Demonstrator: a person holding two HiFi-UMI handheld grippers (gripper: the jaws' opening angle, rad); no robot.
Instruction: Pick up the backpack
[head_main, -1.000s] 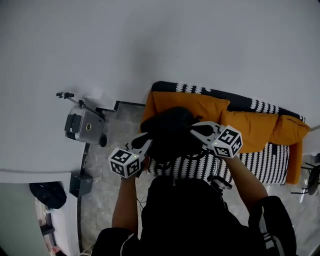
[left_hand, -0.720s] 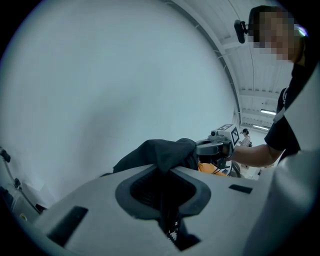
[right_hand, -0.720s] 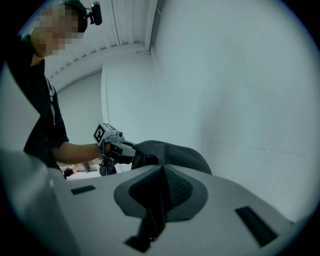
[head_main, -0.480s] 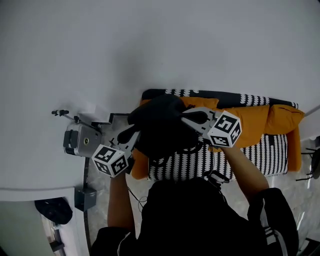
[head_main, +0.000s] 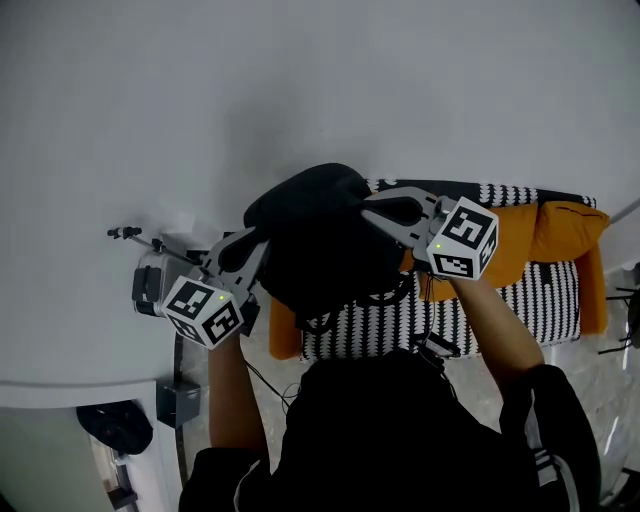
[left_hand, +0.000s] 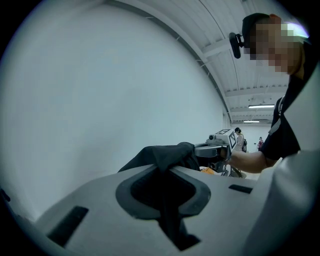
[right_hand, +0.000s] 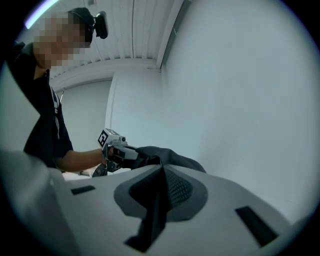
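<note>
Overhead, a plain pale wall (head_main: 300, 80) is seen across the far half of the head view, and open air lies on that side. The space is bounded at near right by a sofa (head_main: 530, 310). At left, a grey device (head_main: 150, 285) on a stand is seen beside the mottled floor (head_main: 205, 400).

The sofa cover is woven in a black-and-white pattern, with soft orange cushions (head_main: 565, 225) along its back. The backpack (head_main: 315, 235) is black, limp cloth, rounded and bulging on top, with loose loops trailing from its near edge.

The backpack is held up between the two tongs, in front of the wall and over the sofa's left end. The left tongs (head_main: 255, 243) are closed on a fold of black fabric at its left side. The right tongs (head_main: 375, 212) are closed on black mesh-textured fabric at its right side. The two jaw pairs point roughly toward each other, with the bag's bulk spanning the gap between them.
</note>
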